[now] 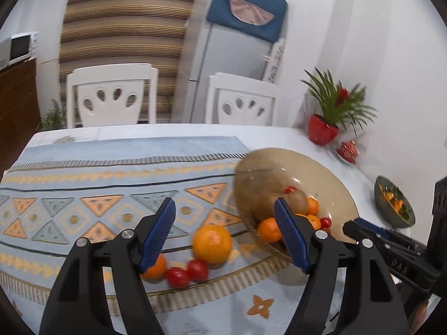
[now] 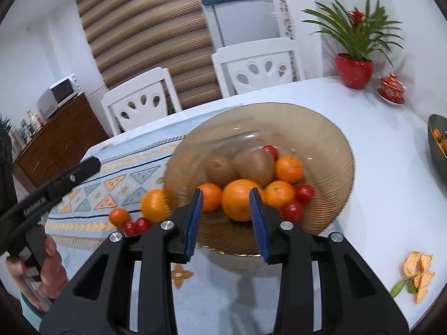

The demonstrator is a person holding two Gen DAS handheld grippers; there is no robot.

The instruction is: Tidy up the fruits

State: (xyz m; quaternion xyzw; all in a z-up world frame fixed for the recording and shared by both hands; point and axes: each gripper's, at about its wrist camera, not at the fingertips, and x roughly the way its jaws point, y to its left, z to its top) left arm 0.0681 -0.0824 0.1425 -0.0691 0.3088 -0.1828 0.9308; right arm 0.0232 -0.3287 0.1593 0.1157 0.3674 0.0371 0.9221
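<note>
While your left tool (image 1: 225, 216) hangs spread wide and empty over the patterned cloth (image 1: 83, 173), a big orange (image 1: 213, 243), a small mandarin (image 1: 156, 269) and two red tomatoes (image 1: 187, 273) lie loose there beside the amber glass bowl (image 2: 329, 139). Your right tool (image 2: 226, 203) is spread around another orange (image 2: 239, 199) in that bowl, not visibly pinching it.

The green bowl (image 2: 438, 142) runs off the right wrist view's edge, its orange contents too small to tell. The left gripper's blue fingers (image 1: 290, 237) cover part of the fruit in the amber bowl (image 1: 321, 173), whose near rim is motion-blurred, like the plant (image 1: 339, 100)
</note>
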